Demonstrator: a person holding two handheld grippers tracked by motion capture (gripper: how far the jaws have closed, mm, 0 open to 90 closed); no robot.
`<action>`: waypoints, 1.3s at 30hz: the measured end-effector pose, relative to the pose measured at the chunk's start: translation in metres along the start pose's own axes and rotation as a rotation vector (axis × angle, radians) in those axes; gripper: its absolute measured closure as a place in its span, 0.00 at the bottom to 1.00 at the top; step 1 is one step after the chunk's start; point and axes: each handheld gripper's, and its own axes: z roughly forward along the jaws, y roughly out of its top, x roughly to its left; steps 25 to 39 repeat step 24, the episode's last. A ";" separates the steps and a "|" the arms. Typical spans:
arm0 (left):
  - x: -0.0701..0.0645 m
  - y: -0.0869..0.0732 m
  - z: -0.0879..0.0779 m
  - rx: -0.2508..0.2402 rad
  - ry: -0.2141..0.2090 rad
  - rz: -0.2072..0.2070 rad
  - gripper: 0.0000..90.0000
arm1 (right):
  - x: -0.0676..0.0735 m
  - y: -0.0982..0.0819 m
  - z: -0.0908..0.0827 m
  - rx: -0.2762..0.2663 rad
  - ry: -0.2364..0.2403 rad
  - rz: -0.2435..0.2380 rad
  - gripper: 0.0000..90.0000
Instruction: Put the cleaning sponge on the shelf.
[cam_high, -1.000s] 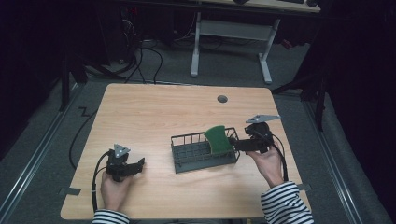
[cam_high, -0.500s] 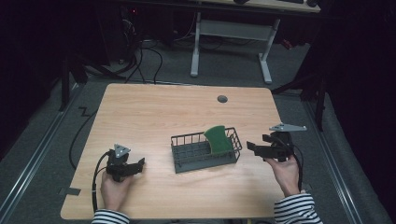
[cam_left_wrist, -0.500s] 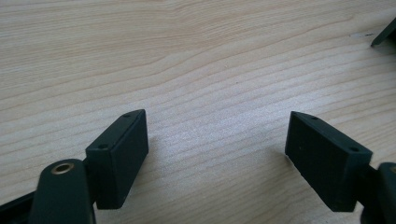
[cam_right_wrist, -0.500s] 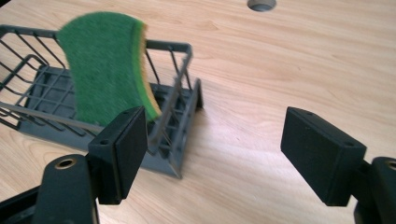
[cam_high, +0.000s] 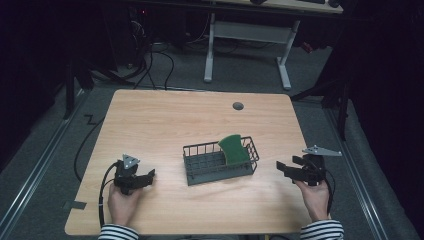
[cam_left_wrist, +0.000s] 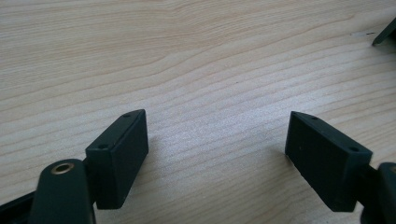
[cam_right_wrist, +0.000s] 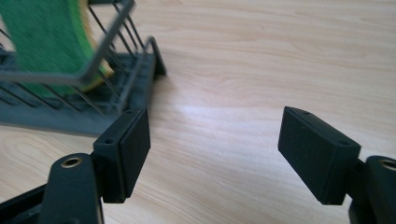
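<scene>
Now withdrawing right gripper (cam_high: 285, 169) from wire basket (cam_high: 220, 162) toward table (cam_high: 165, 115) edge, jaws empty, spread, just closing slightly; green sponge (cam_high: 234, 149) left leaning inside basket, placement apparently complete; left gripper (cam_high: 145, 177) idling, spread.

A wooden table (cam_high: 165, 120) with a cable hole (cam_high: 238, 106) — behind it, a white-legged desk (cam_high: 247, 47).
</scene>
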 end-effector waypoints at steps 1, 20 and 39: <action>0.000 0.000 0.000 0.000 0.000 0.000 0.24 | -0.002 -0.005 0.001 0.001 -0.010 -0.004 0.29; -0.001 0.000 0.000 0.003 0.009 0.007 0.24 | -0.013 -0.068 0.043 0.019 -0.225 -0.023 0.31; -0.001 0.000 0.000 0.003 0.004 0.004 0.24 | -0.014 -0.068 0.043 0.022 -0.221 -0.019 0.31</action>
